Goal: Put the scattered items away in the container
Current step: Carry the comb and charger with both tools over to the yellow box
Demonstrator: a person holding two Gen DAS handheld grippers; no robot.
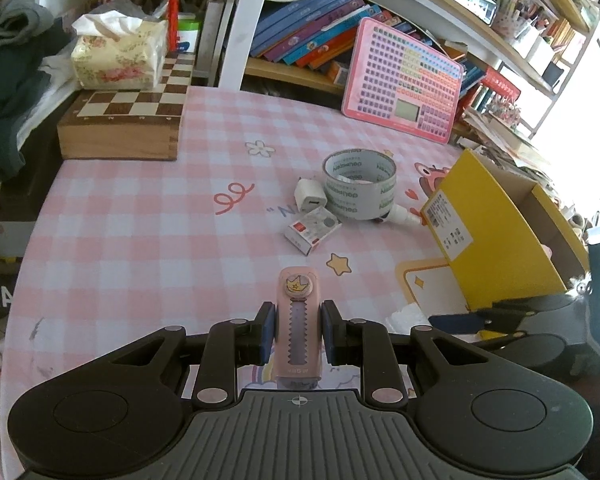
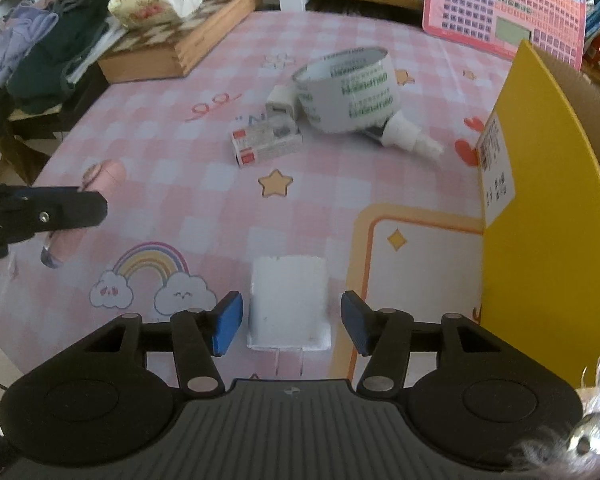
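Observation:
My left gripper is shut on a pink utility knife, its pads pressed on both sides; the knife also shows in the right wrist view. My right gripper is open around a white plug charger lying on the pink checked cloth, prongs toward me, pads apart from it. The yellow cardboard box stands at the right, and its wall is close on the right in the right wrist view. A tape roll, a small white adapter, a small carton and a white spray bottle lie mid-table.
A wooden chess box with a tissue pack on it stands at the back left. A pink keyboard toy leans against the bookshelf. Clothes pile up at the left edge.

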